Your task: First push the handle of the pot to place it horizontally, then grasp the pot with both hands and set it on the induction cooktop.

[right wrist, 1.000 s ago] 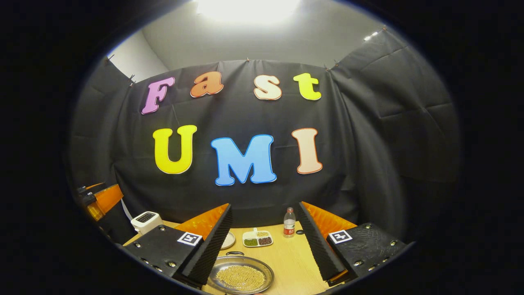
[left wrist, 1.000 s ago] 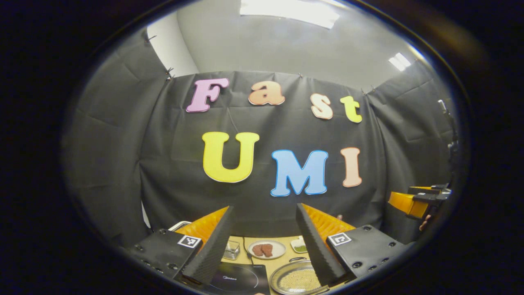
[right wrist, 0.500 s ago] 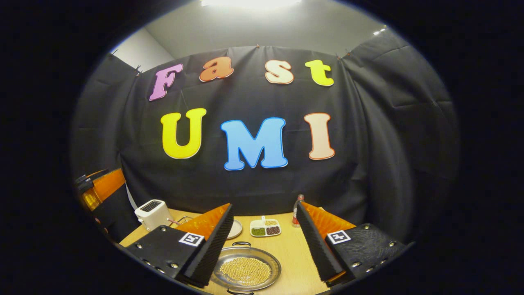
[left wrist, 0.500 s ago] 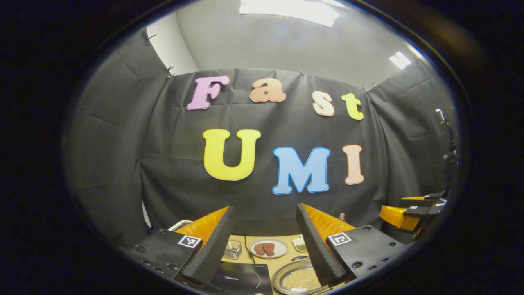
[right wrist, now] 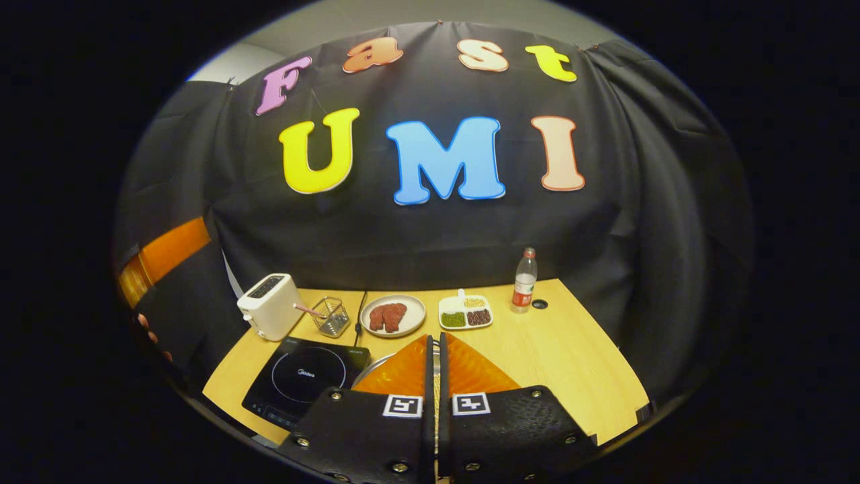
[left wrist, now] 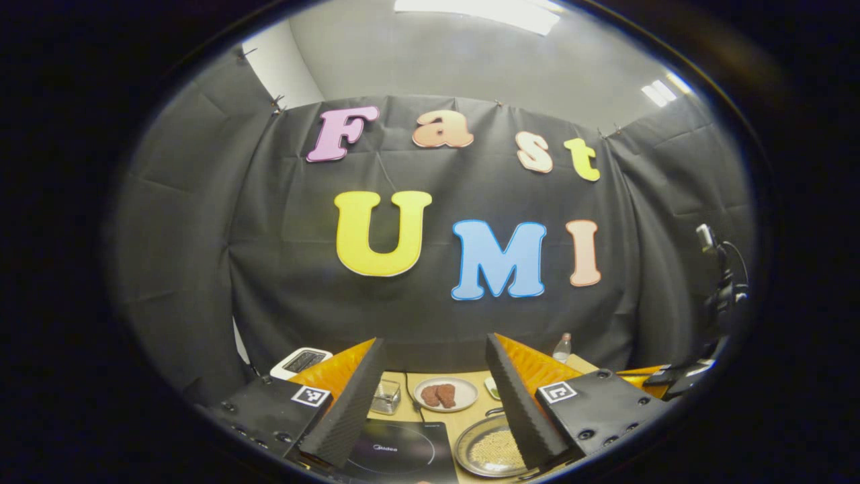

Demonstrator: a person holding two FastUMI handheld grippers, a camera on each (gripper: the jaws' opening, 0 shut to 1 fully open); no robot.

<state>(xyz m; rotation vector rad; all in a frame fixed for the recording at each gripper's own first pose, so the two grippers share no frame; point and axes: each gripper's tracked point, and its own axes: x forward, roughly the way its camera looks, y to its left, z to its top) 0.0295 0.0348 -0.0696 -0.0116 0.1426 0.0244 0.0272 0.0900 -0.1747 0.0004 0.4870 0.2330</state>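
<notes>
The left gripper (left wrist: 430, 376) hangs above the near edge of the wooden bench (right wrist: 564, 356) with its fingers (left wrist: 349, 410) spread wide apart and nothing between them. Through that gap the left gripper view shows the black induction cooktop (left wrist: 400, 457) low at the near edge, and just to its right the shallow metal pot (left wrist: 490, 454), round and filled with pale yellow grains. The pot stands on the bench beside the cooktop, not on it. A small loop handle (left wrist: 496, 425) sits at the pot's far rim, toward the booth wall; the near rim is hidden behind the left gripper's finger, so which way the line between the handles runs cannot be told fully.

The right gripper (right wrist: 435, 366) has its fingers (right wrist: 403, 373) pressed together with only a thin slit between them, and they hold nothing. It sits directly over the pot, of which a sliver of rim (right wrist: 369, 368) peeks out to the left of the fingers, right of the cooktop (right wrist: 306, 380).

Along the back of the bench stand a white toaster (right wrist: 269, 306), a small wire basket (right wrist: 330, 316), a plate of meat slices (right wrist: 392, 314), a divided dish of beans (right wrist: 465, 313) and a water bottle (right wrist: 525, 281).
</notes>
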